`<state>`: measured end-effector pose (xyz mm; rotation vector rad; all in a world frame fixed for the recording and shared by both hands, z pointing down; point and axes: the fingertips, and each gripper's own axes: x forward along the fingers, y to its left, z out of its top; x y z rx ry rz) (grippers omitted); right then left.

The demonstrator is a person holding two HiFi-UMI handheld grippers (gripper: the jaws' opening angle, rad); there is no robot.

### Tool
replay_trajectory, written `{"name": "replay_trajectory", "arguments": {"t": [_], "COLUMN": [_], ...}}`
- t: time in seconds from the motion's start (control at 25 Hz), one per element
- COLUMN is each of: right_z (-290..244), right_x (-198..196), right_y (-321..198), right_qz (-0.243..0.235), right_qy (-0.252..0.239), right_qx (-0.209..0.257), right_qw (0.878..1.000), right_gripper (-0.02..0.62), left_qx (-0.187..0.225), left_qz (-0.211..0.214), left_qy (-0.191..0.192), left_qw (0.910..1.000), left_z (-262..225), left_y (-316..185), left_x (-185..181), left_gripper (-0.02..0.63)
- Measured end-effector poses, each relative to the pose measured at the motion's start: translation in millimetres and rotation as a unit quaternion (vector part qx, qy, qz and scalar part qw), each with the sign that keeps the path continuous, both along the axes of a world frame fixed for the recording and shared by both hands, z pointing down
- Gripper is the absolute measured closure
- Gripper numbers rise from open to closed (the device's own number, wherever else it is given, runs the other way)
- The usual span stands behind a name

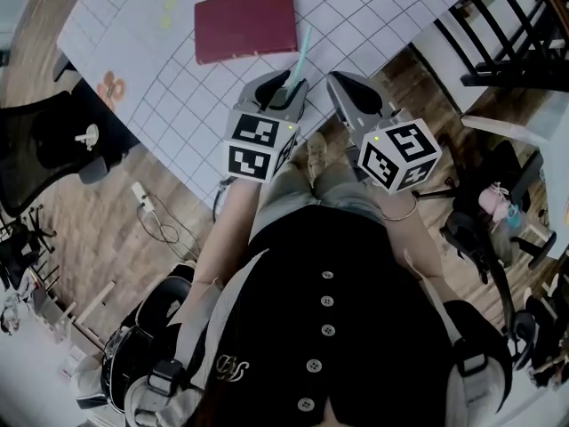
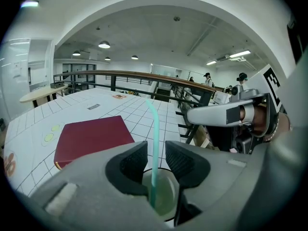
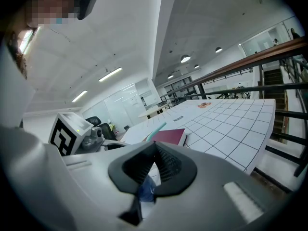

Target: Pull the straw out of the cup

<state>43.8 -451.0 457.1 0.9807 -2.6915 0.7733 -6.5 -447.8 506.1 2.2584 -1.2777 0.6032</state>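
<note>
A teal straw (image 2: pixel 153 129) stands upright in a clear cup (image 2: pixel 166 196) of pale green drink. My left gripper (image 2: pixel 156 150) is open around the straw, one pad on each side and a gap on both. In the head view the straw (image 1: pixel 302 47) sticks out past the left gripper (image 1: pixel 283 85), which hides the cup. My right gripper (image 1: pixel 342 83) hovers just right of it near the table's edge, apart from the cup. Its jaws (image 3: pixel 155 148) are shut with nothing gripped. The straw's tip (image 3: pixel 156 130) shows beyond them.
A dark red book (image 1: pixel 245 23) lies flat on the white gridded table (image 1: pixel 178 87), behind the cup. The table's near edge runs diagonally under both grippers. A black chair (image 1: pixel 53 140) stands at the left, a black railing (image 1: pixel 507 34) at the upper right.
</note>
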Motion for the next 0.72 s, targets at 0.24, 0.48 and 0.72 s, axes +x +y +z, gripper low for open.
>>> {"name": "replay_trajectory", "arguments": {"t": [0.24,0.48,0.72], "right_z": [4.2,3.0,-0.1], "right_x": [-3.6,-5.6,-3.7], "right_y": [2.6,5.9,10.0], "right_qz": [-0.004,-0.003,0.002], "right_qy": [0.0,-0.002,-0.001], "right_qx": [-0.006,-0.004,-0.001], "right_qw": [1.0,1.0,1.0], "right_gripper": [0.595,0.595,0.595], "left_qx": [0.002,0.0,0.019], "left_qz": [-0.004,0.001,0.007], "left_qy": [-0.02,-0.015,0.0], "left_qw": [0.9998,0.9999,0.9998], "left_z": [3.1,2.3,-9.3], "left_y": [-4.5,-4.0,-1.8], "left_x": [-4.7,-3.0,-3.2], "left_gripper": [0.571,0.581,0.581]}}
